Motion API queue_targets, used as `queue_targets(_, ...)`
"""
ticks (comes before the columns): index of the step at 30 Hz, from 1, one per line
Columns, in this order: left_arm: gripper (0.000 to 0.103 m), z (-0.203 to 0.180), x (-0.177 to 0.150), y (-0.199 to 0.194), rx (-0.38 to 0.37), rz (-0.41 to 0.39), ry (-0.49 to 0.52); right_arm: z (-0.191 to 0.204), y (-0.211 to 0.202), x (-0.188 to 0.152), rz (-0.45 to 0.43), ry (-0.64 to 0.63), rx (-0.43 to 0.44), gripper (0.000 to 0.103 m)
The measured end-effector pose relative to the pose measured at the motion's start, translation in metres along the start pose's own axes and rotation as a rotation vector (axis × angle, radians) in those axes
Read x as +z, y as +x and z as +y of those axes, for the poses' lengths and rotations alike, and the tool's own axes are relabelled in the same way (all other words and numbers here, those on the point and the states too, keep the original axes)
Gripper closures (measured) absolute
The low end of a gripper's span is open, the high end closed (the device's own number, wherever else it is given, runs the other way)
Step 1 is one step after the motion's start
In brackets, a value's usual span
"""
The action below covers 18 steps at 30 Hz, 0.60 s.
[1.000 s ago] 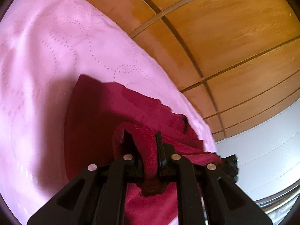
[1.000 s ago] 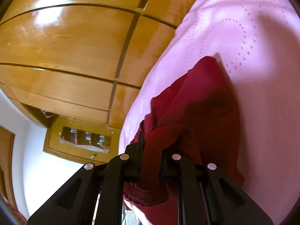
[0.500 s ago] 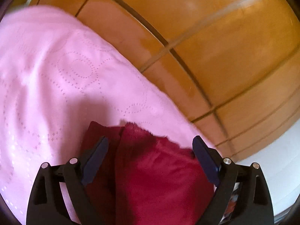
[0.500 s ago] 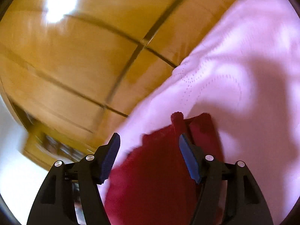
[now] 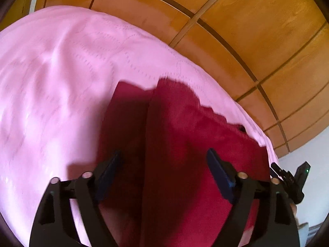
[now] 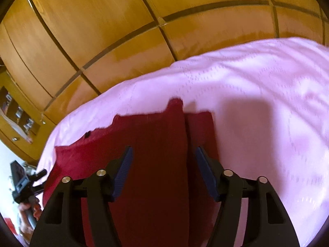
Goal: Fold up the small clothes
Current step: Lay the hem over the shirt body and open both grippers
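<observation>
A dark red garment (image 5: 181,144) lies folded on the pink bedspread (image 5: 61,72), with one layer over another and a fold line running lengthwise. My left gripper (image 5: 164,168) is open and empty above it. In the right wrist view the same red garment (image 6: 156,144) lies on the pink bedspread (image 6: 257,103), and my right gripper (image 6: 163,164) is open and empty over it. The other gripper shows at the right edge of the left wrist view (image 5: 296,181) and at the left edge of the right wrist view (image 6: 22,181).
A wooden panelled wardrobe (image 5: 226,20) stands behind the bed, also in the right wrist view (image 6: 102,30). A wooden shelf niche (image 6: 18,115) is at the left. The bed edge runs close to the garment's far side.
Both grippers were shut on the red garment's edge a second ago. They let go, opened wide and pulled back; the garment now lies flat, folded.
</observation>
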<state>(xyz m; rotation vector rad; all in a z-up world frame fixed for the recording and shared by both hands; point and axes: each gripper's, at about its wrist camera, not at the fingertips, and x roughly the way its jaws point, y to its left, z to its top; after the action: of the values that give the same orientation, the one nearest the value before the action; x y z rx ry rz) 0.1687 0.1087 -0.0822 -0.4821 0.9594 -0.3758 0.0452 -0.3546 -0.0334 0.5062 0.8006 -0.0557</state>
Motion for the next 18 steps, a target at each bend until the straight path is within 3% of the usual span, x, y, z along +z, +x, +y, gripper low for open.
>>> queue_targets(3, 0.040, 0.003, -0.021, -0.021, -0.021, -0.017, 0.053, -0.007, -0.012, -0.016, 0.009, 0.022, 0.046, 0.052)
queue_targets(6, 0.040, 0.002, -0.037, -0.038, -0.049, -0.027, 0.086, -0.015, -0.025, -0.039, 0.020, 0.057, 0.120, 0.053)
queue_targets(11, 0.050, 0.007, -0.058, -0.036, -0.070, 0.040, 0.093, -0.010, -0.041, -0.064, 0.049, 0.032, 0.143, 0.057)
queue_targets(12, 0.055, 0.010, -0.064, -0.036, -0.074, 0.045, 0.092, -0.008, -0.044, -0.069, 0.054, 0.026, 0.145, 0.057)
queue_targets(15, 0.068, 0.010, -0.070, -0.037, -0.088, 0.030, 0.074, -0.003, -0.042, -0.078, 0.082, 0.011, 0.130, 0.073)
queue_targets(17, 0.093, 0.007, -0.069, -0.039, -0.088, 0.027, 0.075, -0.001, -0.038, -0.083, 0.096, 0.002, 0.116, 0.090)
queue_targets(18, 0.095, 0.005, -0.068, -0.043, -0.077, 0.029, 0.089, 0.000, -0.038, -0.083, 0.098, 0.003, 0.109, 0.090)
